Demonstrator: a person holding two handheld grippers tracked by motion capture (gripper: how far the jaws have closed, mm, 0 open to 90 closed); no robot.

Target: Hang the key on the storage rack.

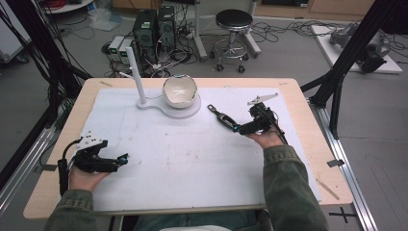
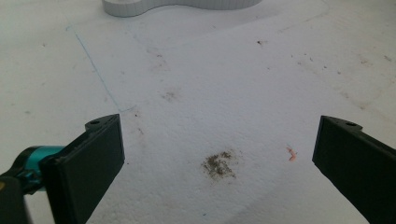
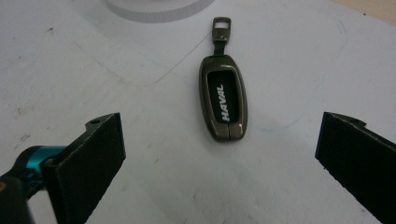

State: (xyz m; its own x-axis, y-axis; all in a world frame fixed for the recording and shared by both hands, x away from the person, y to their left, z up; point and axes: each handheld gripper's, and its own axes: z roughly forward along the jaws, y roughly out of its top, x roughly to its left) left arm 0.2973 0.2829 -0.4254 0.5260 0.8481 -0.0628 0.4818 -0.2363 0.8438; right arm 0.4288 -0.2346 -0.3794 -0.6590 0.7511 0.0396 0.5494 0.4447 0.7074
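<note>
R gripper (image 3: 219, 154) spread wide, empty, lined up on key fob (image 3: 224, 103). Fob lies flat on white mat (image 1: 183, 159), right of centre, just in front of the jaws, long axis along the approach, so jaws can close across its narrow sides. L gripper (image 2: 217, 154) wide open w/ nothing in it, parked near-left on counter (image 1: 308, 144), out of the way. Bowl (image 1: 180, 91) on white stand (image 1: 144, 103), far centre; prob. drop spot.

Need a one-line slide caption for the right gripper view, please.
Open right claw lined up on a HAVAL key fob lying flat on the white mat.
</note>
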